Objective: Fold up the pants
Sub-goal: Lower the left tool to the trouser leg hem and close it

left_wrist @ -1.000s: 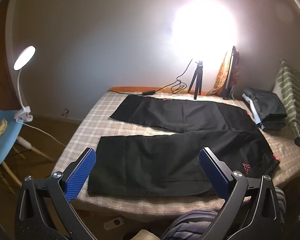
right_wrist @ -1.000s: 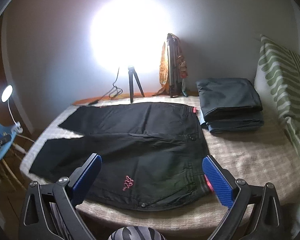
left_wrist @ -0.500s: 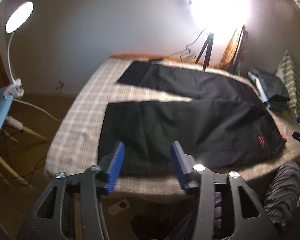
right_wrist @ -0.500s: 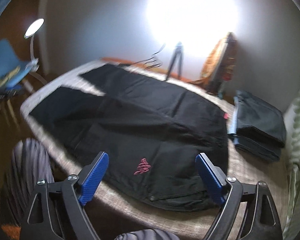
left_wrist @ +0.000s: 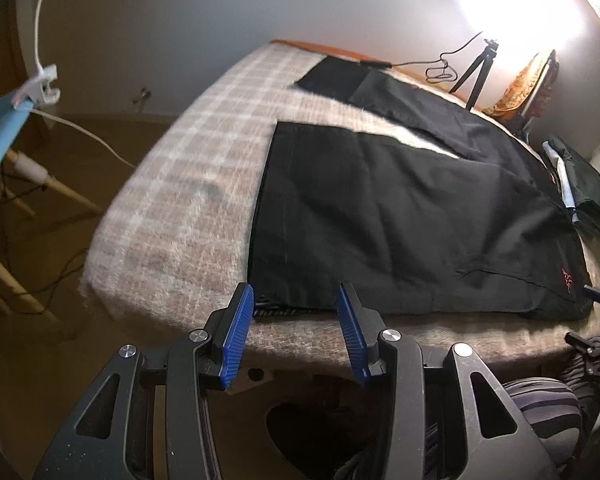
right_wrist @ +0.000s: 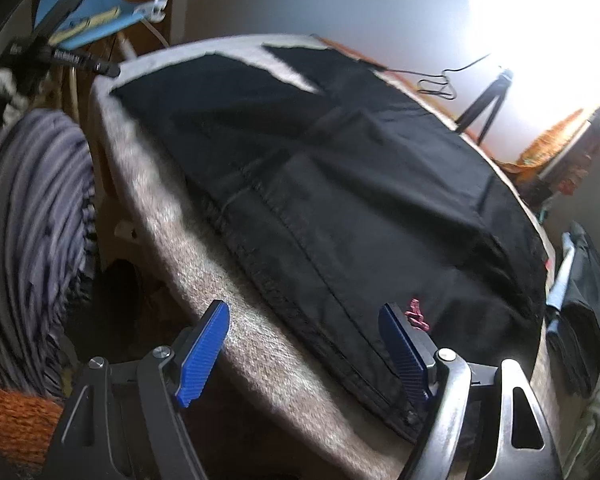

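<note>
Where the black pants [left_wrist: 400, 216] lay spread flat on the checked blanket [left_wrist: 188, 184] covering the bed, both legs ran away from the waist toward the far-left corner, parted by a wedge of bare blanket, and the small red logo [right_wrist: 416, 316] sat near the waist end at the near edge. The left gripper [left_wrist: 296, 316] hovered just off the near corner of the closer leg's hem, its blue-padded fingers [left_wrist: 240, 332] parted with a moderate gap and holding nothing; the hem's corner lay just beyond the tips, and whether a pad touched the cloth could not be told. The right gripper [right_wrist: 306, 350] stood at the bed's near edge by the hip, its fingers [right_wrist: 204, 352] spread wide and empty, the right pad close beside the logo and the outer seam running between the two pads. A stack of folded dark garments [left_wrist: 580, 184] rested on the blanket just past the waistband, with a light blue piece showing along its side. At the far edge of the bed a small black tripod [left_wrist: 476, 72] stood against the wall under a very bright lamp glare, with a black cable [left_wrist: 440, 64] looped beside it and an orange patterned cloth [right_wrist: 556, 144] hung farther right. Off the bed's left side stood a blue chair [left_wrist: 0, 140] with wooden legs, a white clip lamp [left_wrist: 40, 84] clamped to its edge and a white cord trailing down. The person's striped grey clothing [right_wrist: 32, 240] filled the left of the right wrist view, close against the bed's near side.
</note>
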`<state>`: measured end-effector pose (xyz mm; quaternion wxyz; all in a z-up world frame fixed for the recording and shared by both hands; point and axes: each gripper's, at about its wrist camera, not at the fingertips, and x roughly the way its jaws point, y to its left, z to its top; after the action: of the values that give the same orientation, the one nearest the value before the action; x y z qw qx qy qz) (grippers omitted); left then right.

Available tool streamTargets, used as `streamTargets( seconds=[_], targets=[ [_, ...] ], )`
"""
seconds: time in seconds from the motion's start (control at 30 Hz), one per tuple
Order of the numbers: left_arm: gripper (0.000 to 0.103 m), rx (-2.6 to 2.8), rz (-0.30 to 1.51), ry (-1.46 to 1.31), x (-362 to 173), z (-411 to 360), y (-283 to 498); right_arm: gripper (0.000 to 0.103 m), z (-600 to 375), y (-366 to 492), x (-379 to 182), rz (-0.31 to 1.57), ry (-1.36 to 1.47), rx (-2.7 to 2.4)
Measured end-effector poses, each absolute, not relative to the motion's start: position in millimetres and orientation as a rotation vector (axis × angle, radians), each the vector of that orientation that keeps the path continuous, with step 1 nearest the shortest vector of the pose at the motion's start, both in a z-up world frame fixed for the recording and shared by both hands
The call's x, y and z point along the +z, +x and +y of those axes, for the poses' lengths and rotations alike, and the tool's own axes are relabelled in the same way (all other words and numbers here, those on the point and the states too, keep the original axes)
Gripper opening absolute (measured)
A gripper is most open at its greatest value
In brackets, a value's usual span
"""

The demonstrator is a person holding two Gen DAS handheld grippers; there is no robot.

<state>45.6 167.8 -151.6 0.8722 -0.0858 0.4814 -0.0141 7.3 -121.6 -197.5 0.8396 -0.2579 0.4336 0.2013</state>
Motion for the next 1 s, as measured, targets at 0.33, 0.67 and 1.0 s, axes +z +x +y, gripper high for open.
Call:
streamTargets(
  seconds=[0.33, 0.67, 1.0],
  targets=[
    [0.040, -0.021, 1.049, -0.203, -171.7, 167.4, 55.6, 0.073, -105.7, 21.8, -216.6, 0.958, -0.621, 0.443],
    [0.009, -0.001, 1.017, -0.215, -172.2, 168.9, 61.5, 0.067, -103.7, 30.2, -216.7, 0.945, -0.641, 0.455],
    [0.010, 0.035, 0.989, -0.237, -169.7, 172.8, 62.4, 0.023, -98.8, 26.9, -216.8, 0.951, -0.625, 0.510]
  ],
)
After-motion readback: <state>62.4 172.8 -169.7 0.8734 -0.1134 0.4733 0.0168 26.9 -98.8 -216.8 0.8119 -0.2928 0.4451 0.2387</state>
